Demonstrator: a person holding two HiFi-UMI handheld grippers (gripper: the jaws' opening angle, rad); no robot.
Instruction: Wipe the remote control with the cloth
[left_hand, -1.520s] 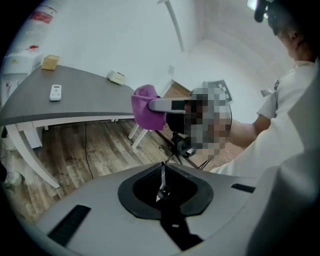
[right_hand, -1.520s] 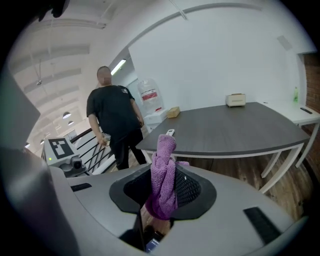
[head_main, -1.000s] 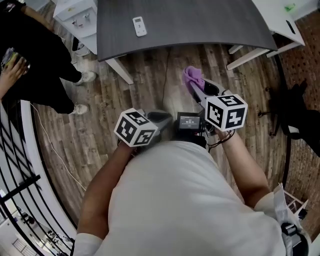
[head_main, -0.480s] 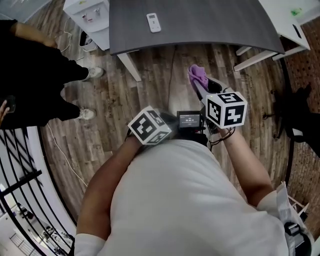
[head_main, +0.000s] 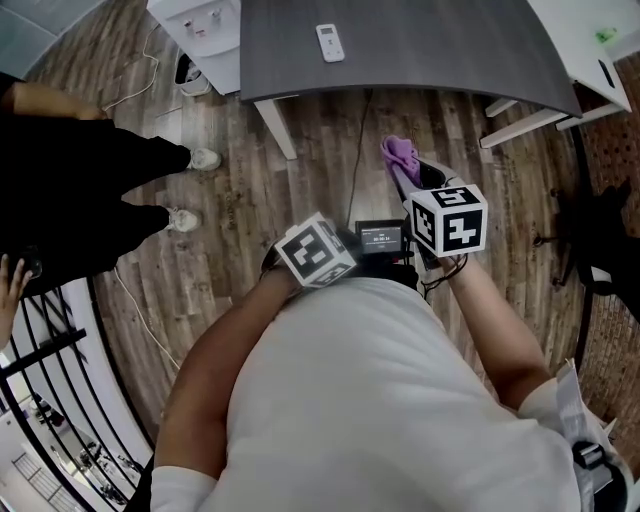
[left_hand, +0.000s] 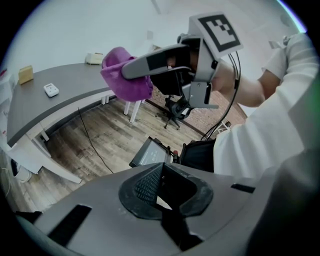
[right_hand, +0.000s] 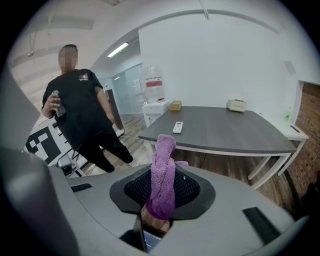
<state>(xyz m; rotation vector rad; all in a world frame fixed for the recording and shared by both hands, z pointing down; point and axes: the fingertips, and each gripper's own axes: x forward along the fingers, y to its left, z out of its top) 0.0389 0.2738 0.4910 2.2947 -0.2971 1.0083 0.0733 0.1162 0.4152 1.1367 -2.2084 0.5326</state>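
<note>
The remote control lies flat on the dark grey worktop, not far from its near edge and well apart from both tools, so no wiping has begun. The right hand-held gripper is clamped on the purple cloth, which is bunched into a narrow twist that sticks out past the jaws. The left hand-held gripper has its jaws pressed together with nothing between them. The likeliest trouble is the remote skidding. It looks light and lies loose, and a one-sided stroke could push it along the worktop or off the near edge unless the left tool opens to steady it. A second risk is that the twisted cloth offers little padding, so the hard jaw tips could scrape the buttons. A loose hold could also let the cloth slip out mid-stroke. A cable trails across the wooden floor toward the worktop, and a bystander stands near its left corner, both of which could hinder the approach. Both forearms are bent and held close in front of the torso, the tools angled downward and forward, the right one reaching slightly farther ahead than the left
</note>
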